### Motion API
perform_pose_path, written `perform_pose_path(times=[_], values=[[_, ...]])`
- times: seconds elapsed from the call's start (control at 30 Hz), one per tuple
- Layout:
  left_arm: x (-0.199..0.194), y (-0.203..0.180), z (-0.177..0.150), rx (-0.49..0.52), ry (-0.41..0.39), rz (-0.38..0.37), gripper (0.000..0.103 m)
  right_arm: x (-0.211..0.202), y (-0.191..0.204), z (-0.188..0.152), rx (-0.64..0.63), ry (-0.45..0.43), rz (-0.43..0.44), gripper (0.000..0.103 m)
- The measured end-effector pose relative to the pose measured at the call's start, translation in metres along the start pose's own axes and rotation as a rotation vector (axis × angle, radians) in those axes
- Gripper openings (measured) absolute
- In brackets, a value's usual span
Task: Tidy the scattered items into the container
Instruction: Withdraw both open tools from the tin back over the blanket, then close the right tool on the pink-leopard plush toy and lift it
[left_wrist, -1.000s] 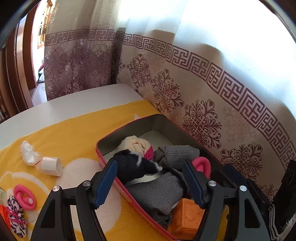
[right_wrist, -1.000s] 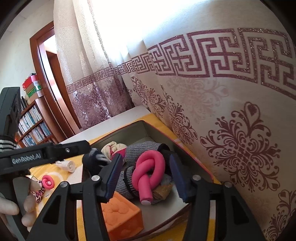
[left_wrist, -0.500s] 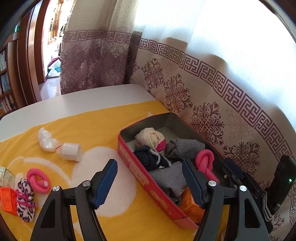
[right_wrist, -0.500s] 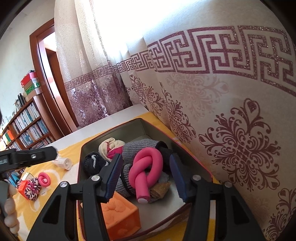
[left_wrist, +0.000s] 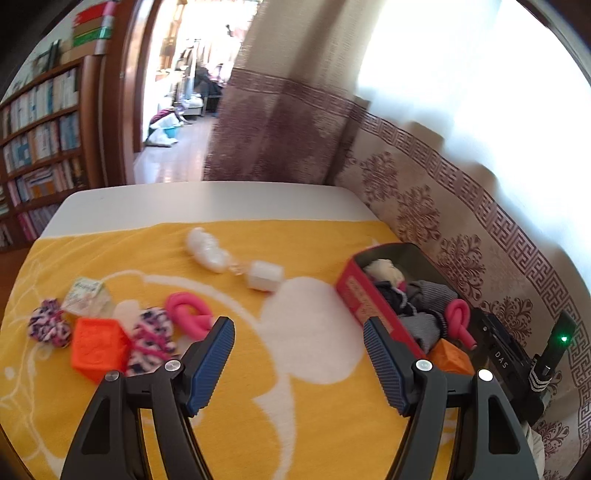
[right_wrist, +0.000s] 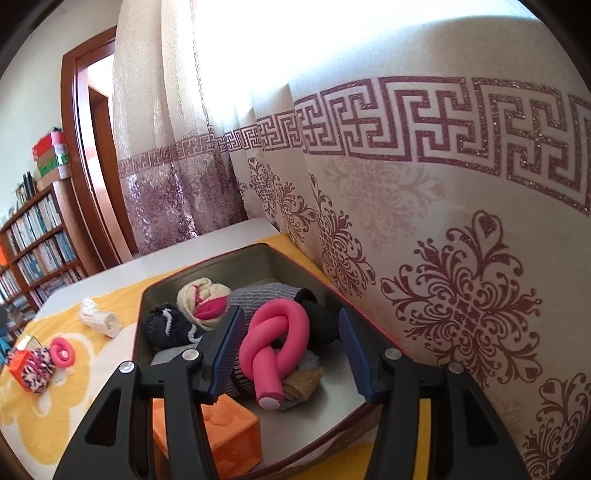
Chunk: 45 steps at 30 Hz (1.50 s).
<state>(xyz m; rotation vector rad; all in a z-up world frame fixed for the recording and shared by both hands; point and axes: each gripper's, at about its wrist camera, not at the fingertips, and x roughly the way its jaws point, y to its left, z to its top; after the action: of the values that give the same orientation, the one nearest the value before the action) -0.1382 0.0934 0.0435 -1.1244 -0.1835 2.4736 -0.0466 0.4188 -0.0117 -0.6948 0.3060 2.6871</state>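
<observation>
A red tin (left_wrist: 364, 295) with a grey inside sits open on the yellow cloth against the curtain, holding rolled socks, a knotted pink foam roller (right_wrist: 275, 341) and an orange block (right_wrist: 225, 428). Well to the tin's left lie a second pink roller (left_wrist: 188, 314), an orange cube (left_wrist: 98, 349), two patterned scrunchies (left_wrist: 151, 345) and a small carton (left_wrist: 86, 295), clustered together. Between cluster and tin rest a white roll (left_wrist: 264, 275) and a crumpled white wrapper (left_wrist: 207, 249).

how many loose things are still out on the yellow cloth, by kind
pink foam twist: 1
orange cube: 1
patterned fabric pieces: 2
small clear box: 1
white roll: 1
crumpled clear wrap: 1
total: 7
</observation>
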Motion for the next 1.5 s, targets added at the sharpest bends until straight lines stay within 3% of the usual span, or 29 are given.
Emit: perform_pose_path(times=[0.2,0.3,0.43,0.53,0.67,0.83,1.2,1.4,1.5], values=[[-0.016,0.052,-0.013,-0.066,-0.011,0.087,0.074,-0.006,0.015,0.003,-0.071,-0.023,-0.044,0.060],[-0.022,0.082,-0.020,-0.116,-0.009,0.119,0.074,-0.021,0.027,0.011,-0.061,-0.041,-0.004,0.063],[-0.027,0.117,-0.027,-0.189,-0.015,0.139,0.074,-0.036,0.060,0.018,-0.068,-0.016,0.145,0.076],[-0.033,0.133,-0.031,-0.219,-0.029,0.145,0.074,-0.039,0.101,0.016,-0.137,0.035,0.272,0.077],[-0.038,0.148,-0.037,-0.233,-0.037,0.155,0.074,-0.028,0.163,-0.001,-0.203,0.172,0.457,0.077],[-0.044,0.168,-0.047,-0.260,-0.044,0.164,0.074,-0.010,0.220,-0.022,-0.216,0.317,0.576,0.077],[-0.044,0.189,-0.057,-0.309,-0.041,0.145,0.074,0.008,0.304,-0.045,-0.326,0.387,0.596,0.076],[-0.045,0.190,-0.060,-0.310,-0.042,0.143,0.074,0.036,0.326,-0.062,-0.368,0.440,0.523,0.067],[-0.045,0.193,-0.061,-0.326,-0.043,0.150,0.074,0.045,0.331,-0.067,-0.361,0.464,0.532,0.067]])
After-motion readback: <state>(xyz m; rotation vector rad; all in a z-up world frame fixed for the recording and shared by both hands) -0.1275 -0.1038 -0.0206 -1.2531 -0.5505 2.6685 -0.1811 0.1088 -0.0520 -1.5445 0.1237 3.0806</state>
